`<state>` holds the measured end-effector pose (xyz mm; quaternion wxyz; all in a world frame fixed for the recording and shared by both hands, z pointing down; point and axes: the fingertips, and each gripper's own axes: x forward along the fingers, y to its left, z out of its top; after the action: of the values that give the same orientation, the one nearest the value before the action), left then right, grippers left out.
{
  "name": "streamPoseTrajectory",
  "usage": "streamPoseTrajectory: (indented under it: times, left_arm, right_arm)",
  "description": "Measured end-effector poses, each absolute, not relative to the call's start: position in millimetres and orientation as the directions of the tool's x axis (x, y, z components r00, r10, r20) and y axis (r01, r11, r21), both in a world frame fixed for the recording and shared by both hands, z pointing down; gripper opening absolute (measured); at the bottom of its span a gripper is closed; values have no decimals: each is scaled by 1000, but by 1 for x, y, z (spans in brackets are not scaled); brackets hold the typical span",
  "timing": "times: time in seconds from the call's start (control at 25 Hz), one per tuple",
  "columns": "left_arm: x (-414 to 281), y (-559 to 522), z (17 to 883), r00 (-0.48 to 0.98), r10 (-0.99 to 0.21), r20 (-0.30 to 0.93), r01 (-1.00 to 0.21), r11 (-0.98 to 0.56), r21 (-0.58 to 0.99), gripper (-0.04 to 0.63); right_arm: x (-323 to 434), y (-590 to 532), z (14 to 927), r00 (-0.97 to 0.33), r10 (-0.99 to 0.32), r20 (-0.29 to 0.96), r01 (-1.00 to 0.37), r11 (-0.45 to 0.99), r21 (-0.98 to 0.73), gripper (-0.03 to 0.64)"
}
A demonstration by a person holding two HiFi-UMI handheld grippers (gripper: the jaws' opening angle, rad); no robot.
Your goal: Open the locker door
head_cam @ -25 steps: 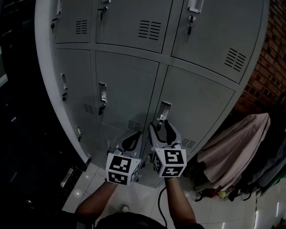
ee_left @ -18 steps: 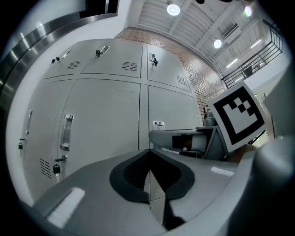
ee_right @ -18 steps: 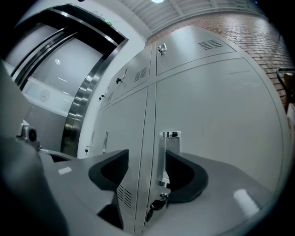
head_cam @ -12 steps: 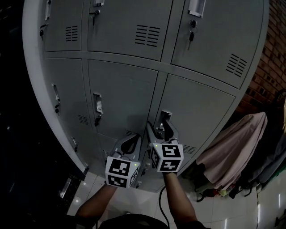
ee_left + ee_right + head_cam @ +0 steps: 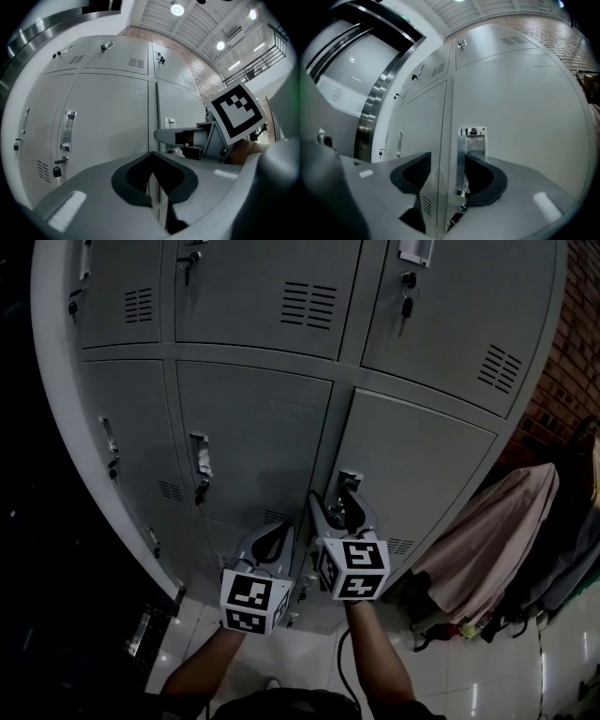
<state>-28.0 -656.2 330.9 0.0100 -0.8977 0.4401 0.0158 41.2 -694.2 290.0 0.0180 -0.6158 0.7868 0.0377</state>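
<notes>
The grey locker door [image 5: 422, 474] at middle right is closed, with a recessed metal handle [image 5: 347, 486] at its left edge. My right gripper [image 5: 339, 510] is raised to that handle. In the right gripper view the handle [image 5: 472, 140] stands just ahead of the gap, by the right pad [image 5: 487, 180]. The pads do not touch it, and the jaws are closing slightly from wide. My left gripper [image 5: 272, 542] hangs lower, before the neighbouring door [image 5: 253, 437], and its pads [image 5: 140, 176] meet with nothing between them.
More locker doors surround these, several with handles [image 5: 199, 457] and hanging keys [image 5: 406, 306]. A pinkish cloth [image 5: 487, 540] drapes over things at the right, below a brick wall [image 5: 572, 362]. Glossy floor tiles [image 5: 309, 662] lie underfoot.
My right gripper has risen and closed in on the handle of the right-hand door. The left gripper has stayed low beside it. The view has shifted slightly to the right.
</notes>
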Motion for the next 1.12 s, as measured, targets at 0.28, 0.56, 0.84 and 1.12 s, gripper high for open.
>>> streamPoseTrajectory:
  times: [0.28, 0.56, 0.84, 1.12]
  left_arm:
    - [-27, -638, 325, 598, -800, -52, -801, -599, 1, 6]
    - [-21, -605, 317, 564, -823, -71, -825, -566, -1, 6]
    - [-6, -559, 325, 540, -838, -77, -840, -542, 14, 6]
    - [8, -510, 334, 526, -848, -69, -849, -528, 16, 6]
  right_arm:
    - [40, -669, 292, -255, -964, -78, -966, 251, 64, 190]
    - [38, -628, 291, -306, -948, -85, -950, 299, 86, 167]
    - [47, -576, 291, -353, -930, -103, -932, 340, 126, 144]
    - [66, -530, 293, -380, -920, -94, -922, 369, 118, 118]
